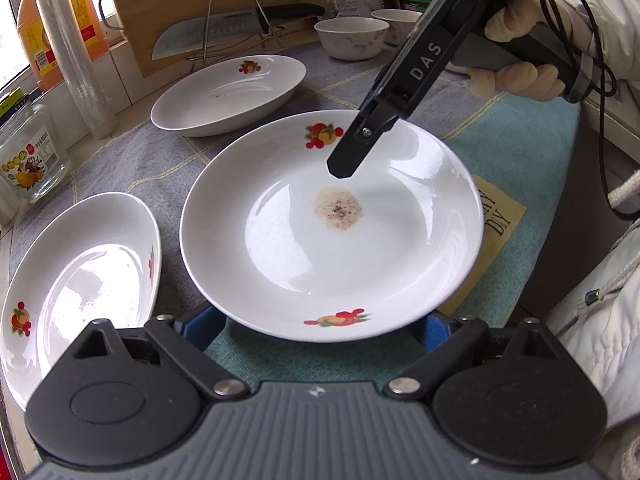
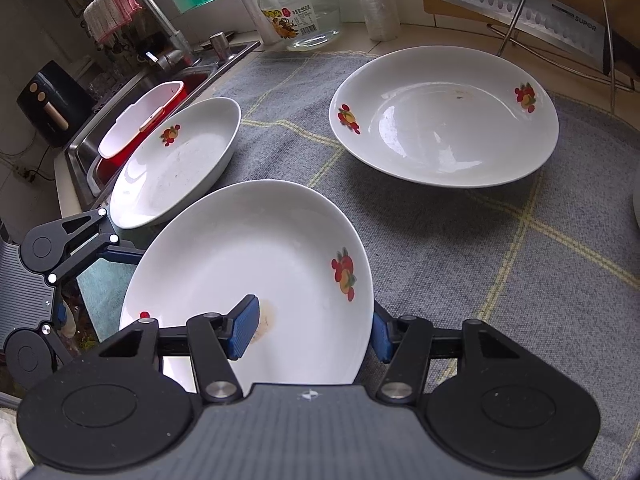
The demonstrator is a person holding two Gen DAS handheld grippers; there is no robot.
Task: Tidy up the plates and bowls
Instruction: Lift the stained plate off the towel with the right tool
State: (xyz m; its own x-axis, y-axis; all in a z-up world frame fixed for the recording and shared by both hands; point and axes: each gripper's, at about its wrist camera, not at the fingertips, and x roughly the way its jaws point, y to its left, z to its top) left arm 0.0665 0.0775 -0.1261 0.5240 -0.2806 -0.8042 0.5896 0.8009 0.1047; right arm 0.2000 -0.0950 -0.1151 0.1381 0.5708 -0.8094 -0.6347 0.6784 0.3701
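Stained plate (image 1: pixel 332 236) pinched by right gripper (image 2: pixel 312 330), bowls (image 1: pixel 352 36) empty

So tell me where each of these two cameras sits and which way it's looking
Left wrist: on the left tongs, looking down along them at the stained plate; shows its own wide-apart pads under that plate's near rim, plus the right tongs and a gloved hand.
Right wrist: on the right tongs, facing the sink side; its pads clamp the stained plate rim, the left tongs at the left edge.
Shared: stained plate, both other plates, jar, knife.
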